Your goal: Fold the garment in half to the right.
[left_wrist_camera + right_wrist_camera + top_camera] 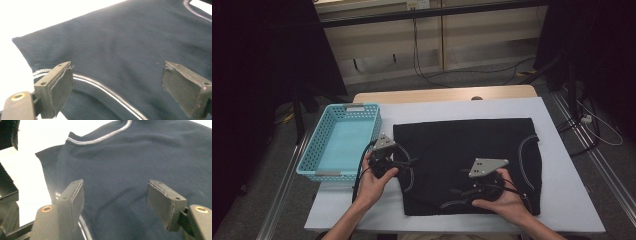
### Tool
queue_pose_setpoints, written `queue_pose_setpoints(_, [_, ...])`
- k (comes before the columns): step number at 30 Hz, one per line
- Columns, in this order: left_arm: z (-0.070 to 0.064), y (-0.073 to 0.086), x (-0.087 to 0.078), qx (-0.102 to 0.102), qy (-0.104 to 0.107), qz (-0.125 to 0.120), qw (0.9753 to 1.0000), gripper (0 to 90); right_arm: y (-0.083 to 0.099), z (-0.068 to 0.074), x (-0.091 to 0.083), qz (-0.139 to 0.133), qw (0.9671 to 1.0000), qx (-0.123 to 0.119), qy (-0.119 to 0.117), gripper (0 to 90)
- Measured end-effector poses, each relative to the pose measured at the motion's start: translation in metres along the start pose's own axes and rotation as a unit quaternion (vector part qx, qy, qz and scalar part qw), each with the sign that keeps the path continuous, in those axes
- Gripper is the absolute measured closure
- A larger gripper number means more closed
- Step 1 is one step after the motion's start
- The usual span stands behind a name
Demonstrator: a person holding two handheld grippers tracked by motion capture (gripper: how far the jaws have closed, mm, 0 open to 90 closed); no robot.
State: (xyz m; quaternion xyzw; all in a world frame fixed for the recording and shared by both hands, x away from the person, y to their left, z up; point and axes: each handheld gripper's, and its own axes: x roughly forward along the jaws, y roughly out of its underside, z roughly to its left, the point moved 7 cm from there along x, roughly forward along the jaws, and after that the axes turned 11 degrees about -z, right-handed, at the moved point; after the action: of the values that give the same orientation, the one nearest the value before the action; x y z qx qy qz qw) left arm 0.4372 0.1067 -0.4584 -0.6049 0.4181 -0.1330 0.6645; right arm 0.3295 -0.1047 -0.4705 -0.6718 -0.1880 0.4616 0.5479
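A dark navy garment [467, 155] with thin white piping lies spread flat on the white table [562, 200]. My left gripper [404, 162] hovers at the garment's left edge, jaws wide open, nothing between them. In the left gripper view the garment [125, 45] and a white piping line [105, 90] lie under the open gripper [117, 87]. My right gripper [462, 190] is over the garment's front edge, also open and empty. In the right gripper view the fabric [140, 165] lies beneath the open gripper [115, 205], with piping [100, 138] farther off.
A light blue plastic basket [324, 135] stands at the table's left side, close to the left hand. Beyond the table's far wooden edge [442, 94] are floor cables and dark equipment. Metal rails run along both sides of the table.
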Motion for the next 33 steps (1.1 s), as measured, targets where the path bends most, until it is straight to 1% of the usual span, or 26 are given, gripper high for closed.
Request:
queue_pose_setpoints(1, [0.002,-0.002,0.002,-0.001,0.002,0.0,1.0,10.9,-0.002,0.002,0.003,0.001,1.0,-0.004,-0.005,30.4])
queue_pose_setpoints(3, [0.005,-0.008,0.007,-0.003,0.0,-0.004,1.0,10.8,-0.005,0.005,0.01,0.003,0.9999,-0.006,-0.012,29.3])
queue_pose_setpoints(4, [0.007,-0.011,0.009,-0.006,-0.002,-0.004,1.0,10.8,-0.006,0.007,0.014,0.004,0.9999,-0.007,-0.015,29.3])
queue_pose_setpoints(6, [0.01,-0.013,0.015,-0.017,0.002,0.006,0.9998,10.7,-0.008,0.01,0.021,0.007,0.9997,-0.006,-0.021,29.1])
queue_pose_setpoints(7, [0.012,-0.014,0.018,-0.02,0.004,0.004,0.9998,10.6,-0.009,0.011,0.024,0.01,0.9996,-0.008,-0.025,29.1])
queue_pose_setpoints(9, [0.017,-0.014,0.024,-0.016,-0.005,0.011,0.9998,10.5,-0.011,0.013,0.03,0.014,0.9994,-0.009,-0.029,29.2])
queue_pose_setpoints(11, [0.021,-0.015,0.03,-0.002,-0.01,0.019,0.9998,9.3,-0.013,0.015,0.035,0.014,0.9992,-0.008,-0.036,29.5])
queue_pose_setpoints(12, [0.024,-0.016,0.032,-0.001,-0.012,0.016,0.9998,8.3,-0.013,0.017,0.038,0.014,0.9991,-0.007,-0.038,30.8])
queue_pose_setpoints(13, [0.026,-0.017,0.036,-0.007,-0.009,0.014,0.9998,8.3,-0.012,0.019,0.04,0.017,0.9988,-0.006,-0.045,32.0])
queue_pose_setpoints(14, [0.028,-0.017,0.038,-0.001,-0.011,0.02,0.9997,8.6,-0.01,0.021,0.042,0.023,0.9984,-0.008,-0.052,32.2])
queue_pose_setpoints(15, [0.03,-0.018,0.04,0.007,-0.018,0.026,0.9995,10.3,-0.008,0.023,0.043,0.029,0.9981,-0.009,-0.053,32.8])
queue_pose_setpoints(16, [0.033,-0.018,0.043,0.01,-0.024,0.028,0.9993,13.1,-0.007,0.025,0.043,0.033,0.9979,-0.012,-0.054,33.6])
queue_pose_setpoints(17, [0.035,-0.02,0.045,0.003,-0.031,0.023,0.9992,14.2,-0.007,0.025,0.041,0.03,0.9979,-0.012,-0.056,33.7])
queue_pose_setpoints(18, [0.038,-0.021,0.047,0.001,-0.034,0.028,0.999,14.1,-0.007,0.025,0.04,0.029,0.9979,-0.01,-0.058,34.4])
queue_pose_setpoints(20, [0.045,-0.022,0.053,0.004,-0.053,0.031,0.9981,16.1,-0.005,0.023,0.037,0.031,0.9979,-0.01,-0.056,35.4])
queue_pose_setpoints(21, [0.048,-0.023,0.055,0.006,-0.058,0.034,0.9977,16.1,-0.003,0.024,0.037,0.032,0.9978,-0.005,-0.058,35.7])
queue_pose_setpoints(22, [0.052,-0.024,0.058,0.001,-0.062,0.037,0.9974,16.1,-0.001,0.024,0.037,0.037,0.9975,-0.008,-0.06,35.8])
queue_pose_setpoints(24, [0.058,-0.026,0.063,-0.015,-0.063,0.031,0.9974,14.6,0.004,0.024,0.038,0.045,0.9972,-0.012,-0.06,36.0])
queue_pose_setpoints(25, [0.063,-0.027,0.066,-0.018,-0.072,0.028,0.9969,14.8,0.005,0.024,0.038,0.047,0.997,-0.015,-0.06,35.9])
queue_pose_setpoints(26, [0.066,-0.026,0.068,-0.019,-0.078,0.033,0.9962,15.4,0.005,0.024,0.038,0.05,0.9968,-0.019,-0.06,35.6])
queue_pose_setpoints(28, [0.071,-0.025,0.071,-0.021,-0.084,0.038,0.9955,15.7,0.006,0.022,0.038,0.051,0.9967,-0.023,-0.059,35.1])
queue_pose_setpoints(29, [0.073,-0.025,0.073,-0.024,-0.086,0.04,0.9952,16.8,0.006,0.022,0.037,0.051,0.9969,-0.019,-0.058,35.1])
queue_pose_setpoints(30, [0.075,-0.025,0.074,-0.022,-0.088,0.043,0.9949,18.3,0.007,0.021,0.036,0.054,0.9966,-0.022,-0.059,35.2])
queue_pose_setpoints(31, [0.078,-0.024,0.074,-0.012,-0.093,0.051,0.9942,20.5,0.008,0.021,0.035,0.054,0.9967,-0.019,-0.058,35.2])
queue_pose_setpoints(32, [0.082,-0.023,0.075,-0.007,-0.11,0.056,0.9923,23.7,0.009,0.021,0.035,0.056,0.9966,-0.016,-0.058,35.4])
queue_pose_setpoints(33, [0.085,-0.022,0.076,-0.014,-0.117,0.058,0.9914,23.7,0.01,0.021,0.035,0.056,0.9966,-0.015,-0.059,35.5])
